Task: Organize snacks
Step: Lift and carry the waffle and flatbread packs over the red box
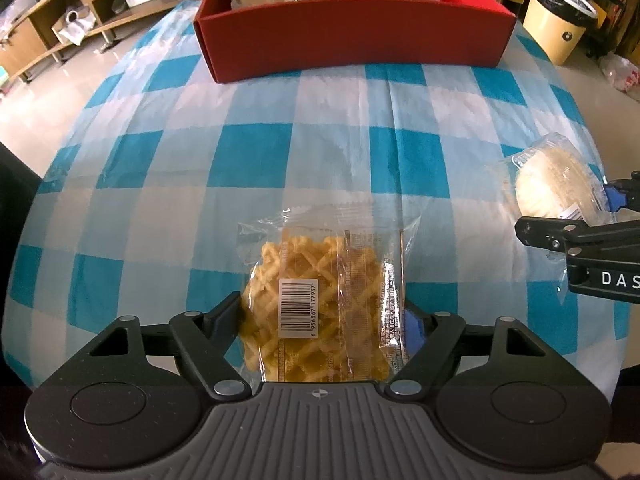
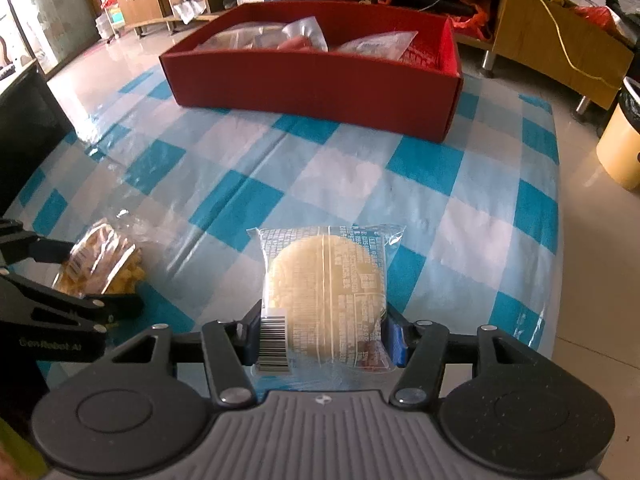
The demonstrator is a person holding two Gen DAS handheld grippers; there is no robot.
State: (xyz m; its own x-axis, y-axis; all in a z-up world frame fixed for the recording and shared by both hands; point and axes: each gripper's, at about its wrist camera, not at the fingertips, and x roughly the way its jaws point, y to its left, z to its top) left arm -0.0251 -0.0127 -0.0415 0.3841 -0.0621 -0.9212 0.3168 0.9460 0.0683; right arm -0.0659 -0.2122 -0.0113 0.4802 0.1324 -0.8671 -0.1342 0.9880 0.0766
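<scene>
- Table: covered by a blue-and-white checked cloth under a clear, glossy film that shows creases; pale tiled floor around it, with wooden shelving at the back of the room.
- Bin: cream, round, lined with a bag, standing on the floor beyond the table's far right corner.
- Box: red cardboard, rectangular, open-topped, at the far side of the table — several clear-wrapped snacks already lie inside it. Bare cloth lies between the box and both grippers.
- Lattice snack: golden, criss-cross biscuit pieces in a clear crinkled bag bearing a white barcode sticker; it is at the near side of the table, between the fingers of the left gripper.
- Left gripper: black linkage arms with blue pads; both fingers meet the sides of the bag, so it is closed on the lattice snack at a medium spread.
- Round cake: pale, flat disc in a clear printed wrapper with a barcode at its near left corner; it is at the near side, to the right of the lattice snack and well apart from it.
- Right gripper: same build; its fingers press the wrapper's two sides — a narrower hold, clamped on the round cake.
- Cross-views: each gripper appears at the edge of the other's camera, with its own snack.
</scene>
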